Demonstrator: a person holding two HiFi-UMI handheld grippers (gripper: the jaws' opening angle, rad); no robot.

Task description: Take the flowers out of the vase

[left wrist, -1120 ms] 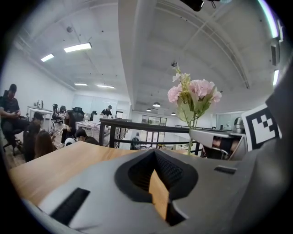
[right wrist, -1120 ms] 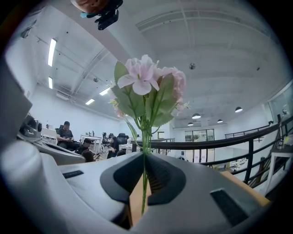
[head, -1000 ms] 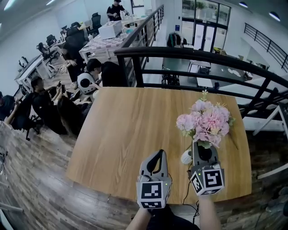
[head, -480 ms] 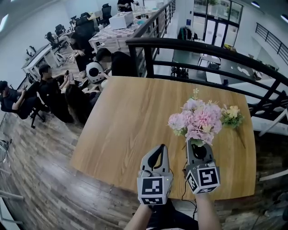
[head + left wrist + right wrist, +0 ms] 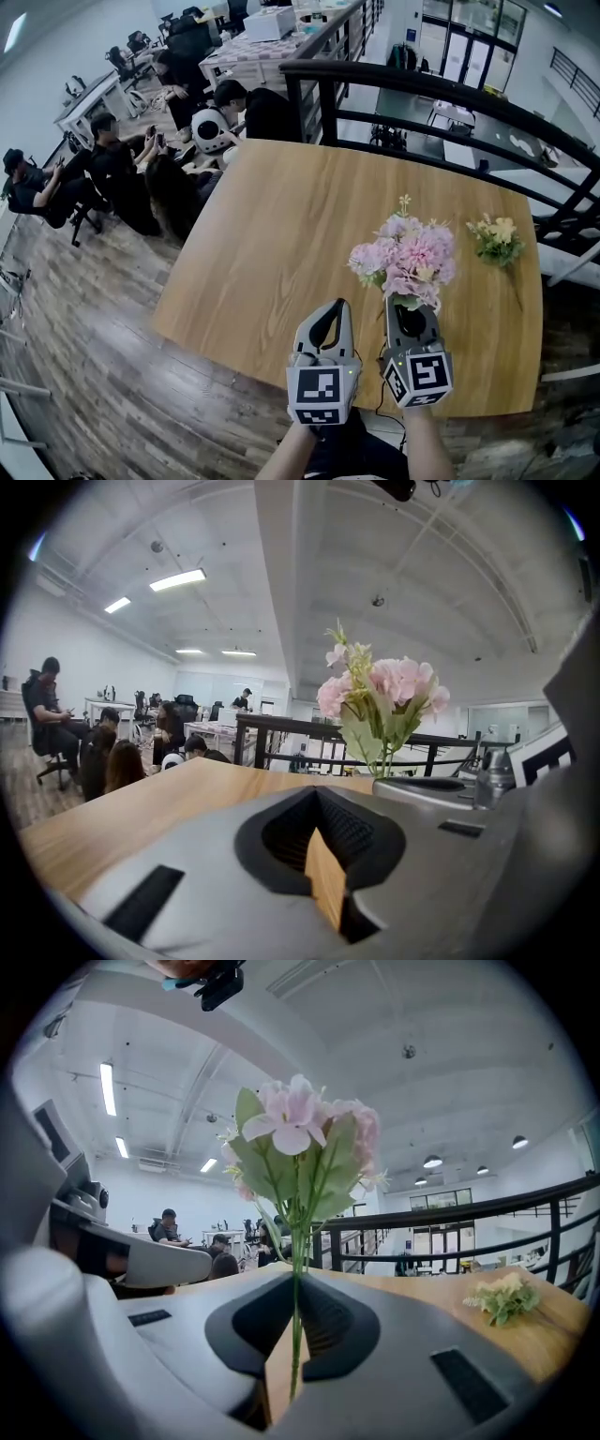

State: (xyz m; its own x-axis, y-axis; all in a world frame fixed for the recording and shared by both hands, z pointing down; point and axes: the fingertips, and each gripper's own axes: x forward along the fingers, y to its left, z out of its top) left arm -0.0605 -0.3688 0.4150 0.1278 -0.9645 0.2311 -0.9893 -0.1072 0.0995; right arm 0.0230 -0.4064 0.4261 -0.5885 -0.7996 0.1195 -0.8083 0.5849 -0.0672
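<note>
Right gripper (image 5: 410,312) pinches the stem of the pink flowers (image 5: 408,258), blooms upright just above its jaws. Left gripper (image 5: 329,311), jaws pressed together and empty, hovers beside it. A yellow sprig (image 5: 497,239) lies on the table (image 5: 272,234), farther right.

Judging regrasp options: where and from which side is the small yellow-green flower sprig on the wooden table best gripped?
The yellow-green flower sprig lies flat on the wooden table, blooms toward the far side, thin stem trailing toward the near edge. Probably pinch that bare stem, coming from the near edge, sparing the blooms.
</note>
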